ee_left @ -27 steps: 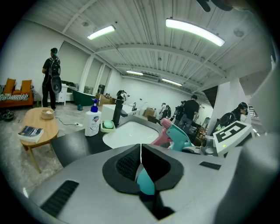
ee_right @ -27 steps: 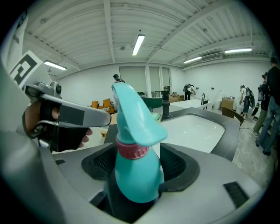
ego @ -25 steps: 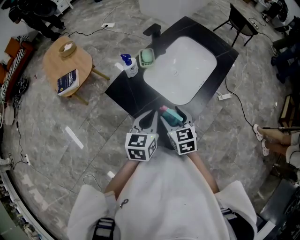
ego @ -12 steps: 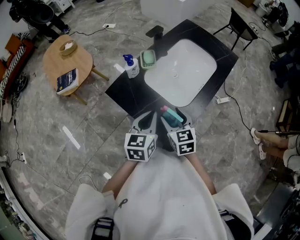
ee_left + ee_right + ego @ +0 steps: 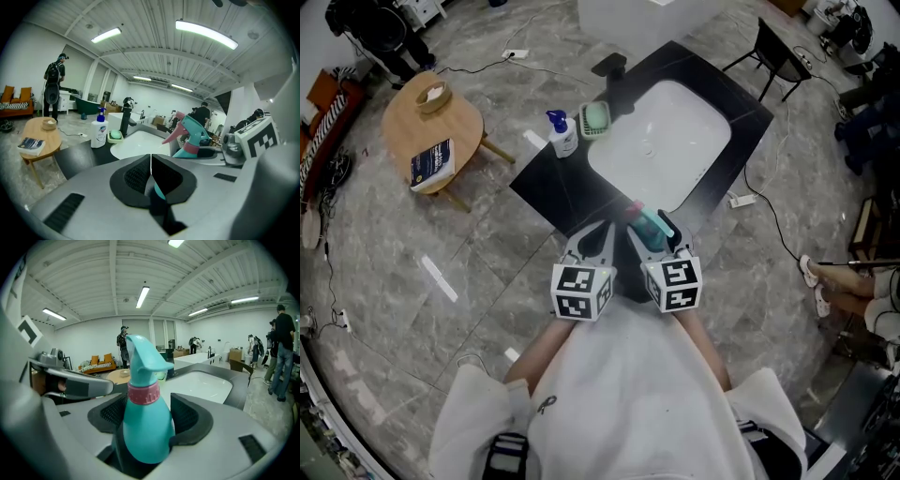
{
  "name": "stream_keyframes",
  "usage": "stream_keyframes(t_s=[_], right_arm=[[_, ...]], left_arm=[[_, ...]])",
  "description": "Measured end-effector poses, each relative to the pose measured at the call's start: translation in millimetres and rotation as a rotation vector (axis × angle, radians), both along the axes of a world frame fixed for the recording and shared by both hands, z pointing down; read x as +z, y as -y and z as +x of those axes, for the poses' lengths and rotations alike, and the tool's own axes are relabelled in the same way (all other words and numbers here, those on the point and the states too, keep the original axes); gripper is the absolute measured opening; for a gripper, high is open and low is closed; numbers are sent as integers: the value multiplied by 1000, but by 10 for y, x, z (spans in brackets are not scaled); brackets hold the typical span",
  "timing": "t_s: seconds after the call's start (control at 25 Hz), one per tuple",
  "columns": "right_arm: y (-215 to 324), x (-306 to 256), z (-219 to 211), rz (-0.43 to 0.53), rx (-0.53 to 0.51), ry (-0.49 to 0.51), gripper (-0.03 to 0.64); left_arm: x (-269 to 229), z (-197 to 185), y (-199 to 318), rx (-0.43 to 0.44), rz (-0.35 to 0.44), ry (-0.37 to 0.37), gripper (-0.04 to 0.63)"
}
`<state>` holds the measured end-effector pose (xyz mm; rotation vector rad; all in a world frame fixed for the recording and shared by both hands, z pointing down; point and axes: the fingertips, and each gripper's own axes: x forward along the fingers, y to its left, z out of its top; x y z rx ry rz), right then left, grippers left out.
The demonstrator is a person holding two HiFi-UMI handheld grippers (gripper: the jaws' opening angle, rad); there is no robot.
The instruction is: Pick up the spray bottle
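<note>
A teal spray bottle with a pink collar and teal trigger head sits between the jaws of my right gripper, which is shut on its body. In the head view the spray bottle points away from me over the near edge of the black counter, held by the right gripper. Beside it my left gripper is shut with nothing in it; its pads meet in the left gripper view, left gripper. That view shows the spray bottle to the right.
A white sink basin is set in the black counter, with a black faucet, a green soap dish and a blue-capped soap pump bottle at its far left. A round wooden table with a book stands left. People stand in the room.
The right gripper with the spray bottle has moved a little forward and to the right, toward the sink. The left gripper has stayed where it was.
</note>
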<state>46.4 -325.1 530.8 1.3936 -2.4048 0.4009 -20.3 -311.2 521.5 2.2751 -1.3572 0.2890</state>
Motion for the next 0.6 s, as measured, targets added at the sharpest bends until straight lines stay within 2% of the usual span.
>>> stream_keyframes(t_s=[0.36,0.6], right_arm=[[82,-674,103,162,60,32,308],[63,-887,149,212,96,48,308]], left_arm=[[-38,-13,13,27,18,-3,29],[-244,8,49,47,66,-33,29]])
